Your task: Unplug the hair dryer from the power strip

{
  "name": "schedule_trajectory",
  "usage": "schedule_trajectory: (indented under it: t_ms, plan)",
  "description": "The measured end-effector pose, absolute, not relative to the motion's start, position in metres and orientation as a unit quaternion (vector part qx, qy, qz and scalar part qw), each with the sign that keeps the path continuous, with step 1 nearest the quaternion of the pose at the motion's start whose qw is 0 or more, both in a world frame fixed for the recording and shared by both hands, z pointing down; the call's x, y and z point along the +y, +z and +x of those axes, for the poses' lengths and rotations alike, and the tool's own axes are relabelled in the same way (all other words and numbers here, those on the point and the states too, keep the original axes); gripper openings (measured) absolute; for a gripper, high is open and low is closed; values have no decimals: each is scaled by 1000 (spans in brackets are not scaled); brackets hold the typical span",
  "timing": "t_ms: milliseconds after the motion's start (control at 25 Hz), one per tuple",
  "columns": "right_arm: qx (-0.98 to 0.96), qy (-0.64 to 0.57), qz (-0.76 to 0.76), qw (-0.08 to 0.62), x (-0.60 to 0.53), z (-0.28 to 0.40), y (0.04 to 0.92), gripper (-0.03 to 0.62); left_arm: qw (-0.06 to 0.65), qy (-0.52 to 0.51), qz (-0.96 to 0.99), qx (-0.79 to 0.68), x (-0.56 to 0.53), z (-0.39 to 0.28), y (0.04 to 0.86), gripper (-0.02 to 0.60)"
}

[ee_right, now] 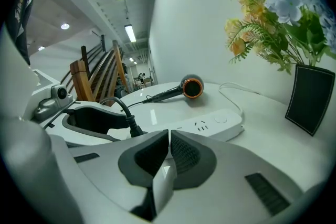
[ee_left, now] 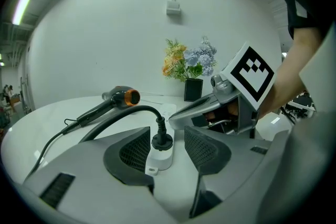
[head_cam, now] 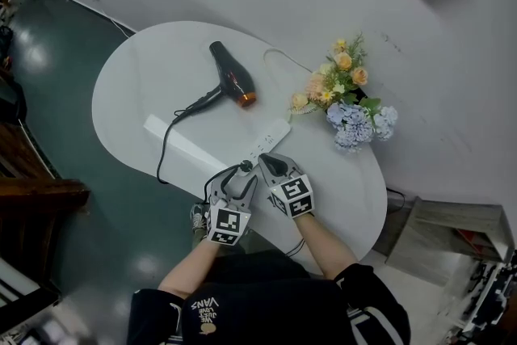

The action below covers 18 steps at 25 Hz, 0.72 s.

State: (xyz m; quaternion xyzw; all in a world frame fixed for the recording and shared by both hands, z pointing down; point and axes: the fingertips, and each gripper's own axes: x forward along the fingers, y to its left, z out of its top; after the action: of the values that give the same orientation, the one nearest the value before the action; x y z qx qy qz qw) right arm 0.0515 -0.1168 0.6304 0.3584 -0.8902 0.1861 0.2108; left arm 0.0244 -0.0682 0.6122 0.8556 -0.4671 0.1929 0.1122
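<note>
A black hair dryer (head_cam: 231, 77) with an orange nozzle lies on the white table (head_cam: 137, 73). Its cord runs to a black plug (ee_left: 161, 140) standing in the near end of the white power strip (head_cam: 272, 138). My left gripper (ee_left: 167, 147) is open, one pad on each side of the plug with a gap on both sides. Just right of the plug, my right gripper (ee_right: 169, 152) is shut with nothing between its pads, its tips low over the strip (ee_right: 210, 123). In the head view both grippers, left (head_cam: 238, 174) and right (head_cam: 271, 163), sit side by side at the strip's near end.
A bunch of orange, white and blue flowers (head_cam: 346, 97) in a dark vase (ee_right: 310, 97) stands at the table's right, close behind the strip. A white cable (head_cam: 283, 56) leads from the strip off the far edge. The table's near edge is just under my hands.
</note>
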Motion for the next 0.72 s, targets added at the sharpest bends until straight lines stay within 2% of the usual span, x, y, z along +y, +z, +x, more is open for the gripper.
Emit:
schedule_trajectory:
  t_ms: [480, 640, 720]
  plan:
    - [-890, 172, 355, 226, -117, 52, 633, 46, 120, 199, 860, -455, -78, 28, 623, 195]
    - [-891, 169, 356, 226, -117, 52, 632, 46, 119, 198, 860, -456, -82, 28, 622, 129]
    - [-891, 165, 356, 228, -116, 52, 631, 46, 117, 202, 859, -455, -83, 28, 623, 120]
